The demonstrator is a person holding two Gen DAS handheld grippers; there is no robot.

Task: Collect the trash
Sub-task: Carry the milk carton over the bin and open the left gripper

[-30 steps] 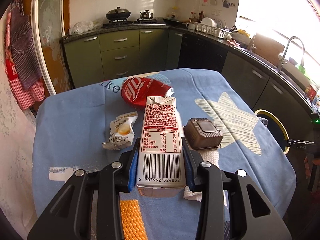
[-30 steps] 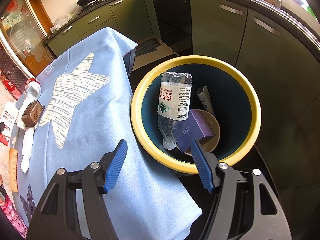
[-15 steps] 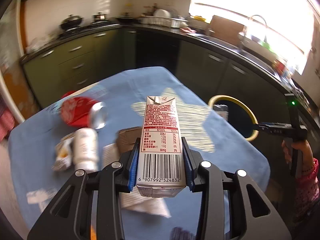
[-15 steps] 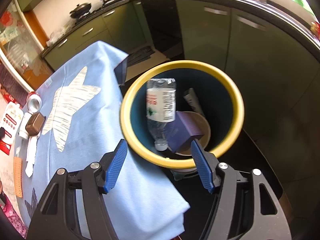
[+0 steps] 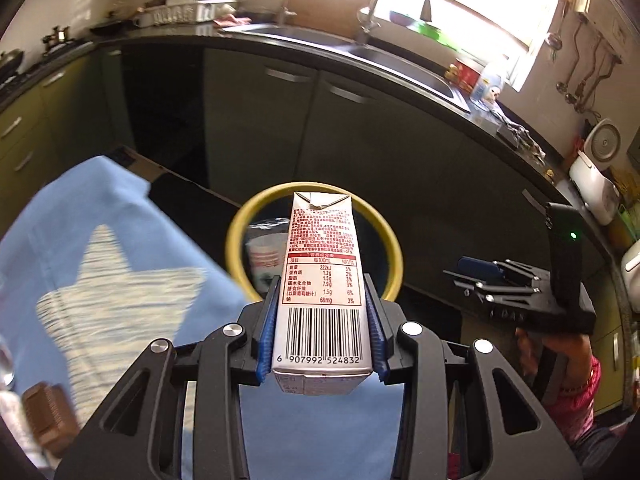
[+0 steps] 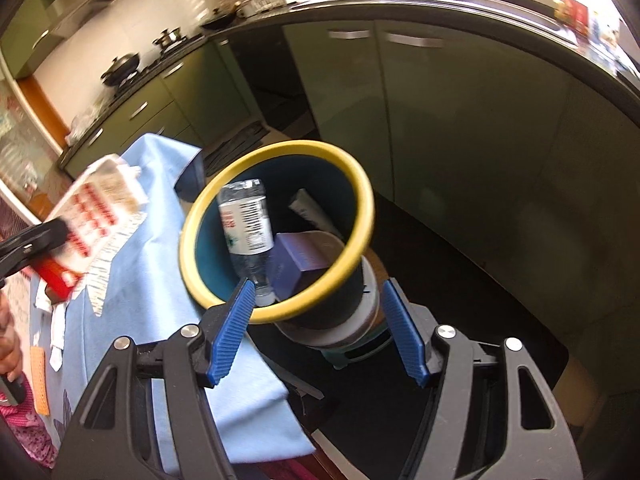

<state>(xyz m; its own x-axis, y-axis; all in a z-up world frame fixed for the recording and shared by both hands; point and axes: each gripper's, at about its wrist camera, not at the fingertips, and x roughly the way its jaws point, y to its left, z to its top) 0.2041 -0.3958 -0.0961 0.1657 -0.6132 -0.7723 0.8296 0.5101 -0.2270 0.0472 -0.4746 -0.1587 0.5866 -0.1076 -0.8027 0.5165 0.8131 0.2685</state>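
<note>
Left wrist: carton (image 5: 320, 280) clamped near bin (image 5: 236, 236) rim.

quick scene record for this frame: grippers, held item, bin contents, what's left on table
left gripper: shut on milk carton, carton upright between the blue pads, in line with the bin in this view
right gripper: open, empty, aimed at the bin
trash bin: yellow rim, dark inside, beside the table's edge
bin contents: plastic bottle, purple box, white tube
table: blue cloth with star print; brown container near its left edge
</note>
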